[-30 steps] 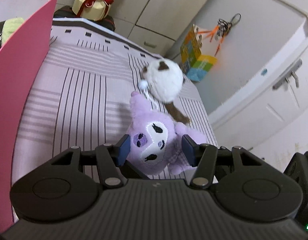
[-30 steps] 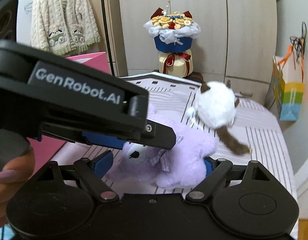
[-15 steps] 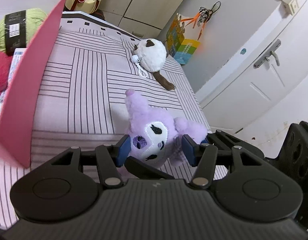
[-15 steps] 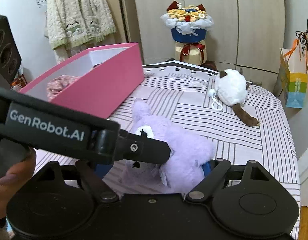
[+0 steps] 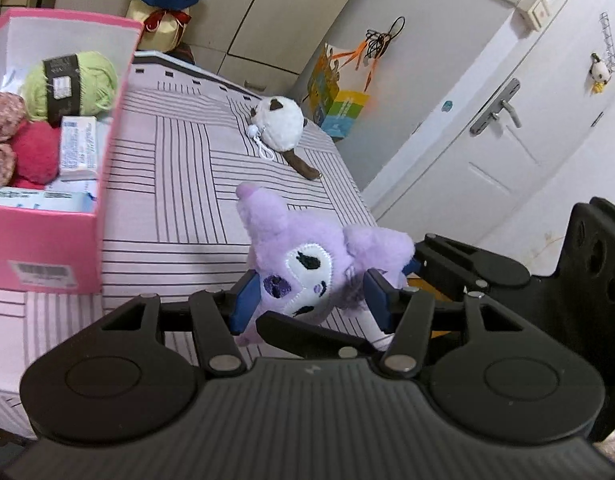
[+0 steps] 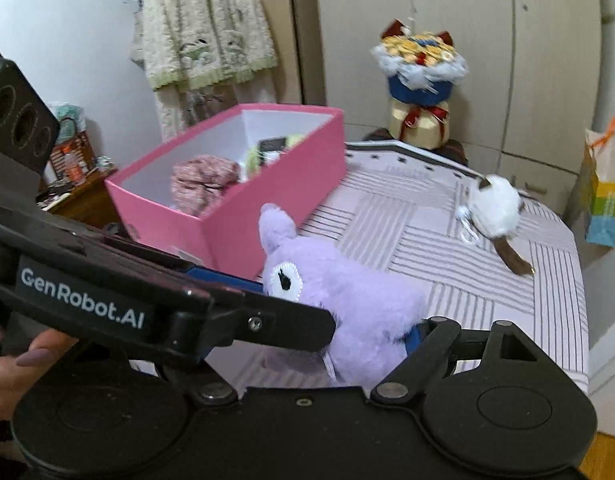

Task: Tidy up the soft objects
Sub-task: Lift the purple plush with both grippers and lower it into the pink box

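Striped bed cover (image 5: 179, 184) spreads before pale wardrobe doors (image 6: 447, 40); pink box (image 6: 267, 208) sits on it, white plush (image 5: 279, 126) beyond; we see the fluffy purple plush (image 5: 307, 268), face embroidered, lifted above the bed, clamped by both left hand-held gripper (image 5: 307, 300) and right hand-held gripper (image 6: 347, 332).

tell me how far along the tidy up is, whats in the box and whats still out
Done: yarn balls and small packs already sit in the pink box. In hand: the purple plush, gripped by both the left gripper and right gripper above the bed. Left: the white plush lying on the striped bedspread.
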`<state>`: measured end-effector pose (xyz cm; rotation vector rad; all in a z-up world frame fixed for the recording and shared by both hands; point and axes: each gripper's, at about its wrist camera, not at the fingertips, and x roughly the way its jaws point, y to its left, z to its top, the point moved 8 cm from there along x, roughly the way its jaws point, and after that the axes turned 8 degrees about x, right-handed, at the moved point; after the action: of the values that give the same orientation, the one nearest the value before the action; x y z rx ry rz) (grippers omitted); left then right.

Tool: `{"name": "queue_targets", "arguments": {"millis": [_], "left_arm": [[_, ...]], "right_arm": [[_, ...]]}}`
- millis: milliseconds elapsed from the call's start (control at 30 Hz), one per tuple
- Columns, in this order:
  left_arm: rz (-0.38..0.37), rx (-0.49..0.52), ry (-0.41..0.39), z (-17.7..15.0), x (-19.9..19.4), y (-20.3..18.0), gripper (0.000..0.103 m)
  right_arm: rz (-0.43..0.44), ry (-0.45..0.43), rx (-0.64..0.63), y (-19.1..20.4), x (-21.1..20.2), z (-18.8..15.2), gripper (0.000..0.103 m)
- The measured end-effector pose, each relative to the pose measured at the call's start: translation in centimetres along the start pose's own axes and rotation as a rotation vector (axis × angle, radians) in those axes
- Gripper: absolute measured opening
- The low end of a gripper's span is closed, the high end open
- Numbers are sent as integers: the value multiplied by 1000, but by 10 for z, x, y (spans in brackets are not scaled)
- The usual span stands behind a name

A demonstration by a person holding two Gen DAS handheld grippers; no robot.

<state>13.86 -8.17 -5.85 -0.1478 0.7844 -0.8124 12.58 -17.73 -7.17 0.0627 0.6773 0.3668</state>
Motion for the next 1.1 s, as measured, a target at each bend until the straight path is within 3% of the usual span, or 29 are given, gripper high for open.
{"name": "queue_targets", "arguments": {"millis": [267, 633, 867, 1100], "left_arm": [[51, 27, -100, 13, -58, 9, 55], [185, 10, -224, 54, -103, 70, 56], [241, -33, -241, 74, -98, 120, 56], [268, -114, -214, 72, -85, 164, 56]], "right_arm": [[91, -75, -88, 50, -9, 29, 87], [274, -134, -68, 89, 40, 81, 87], [333, -74, -45, 97, 92, 102, 87], [333, 27, -66, 105, 139, 106, 87]]}}
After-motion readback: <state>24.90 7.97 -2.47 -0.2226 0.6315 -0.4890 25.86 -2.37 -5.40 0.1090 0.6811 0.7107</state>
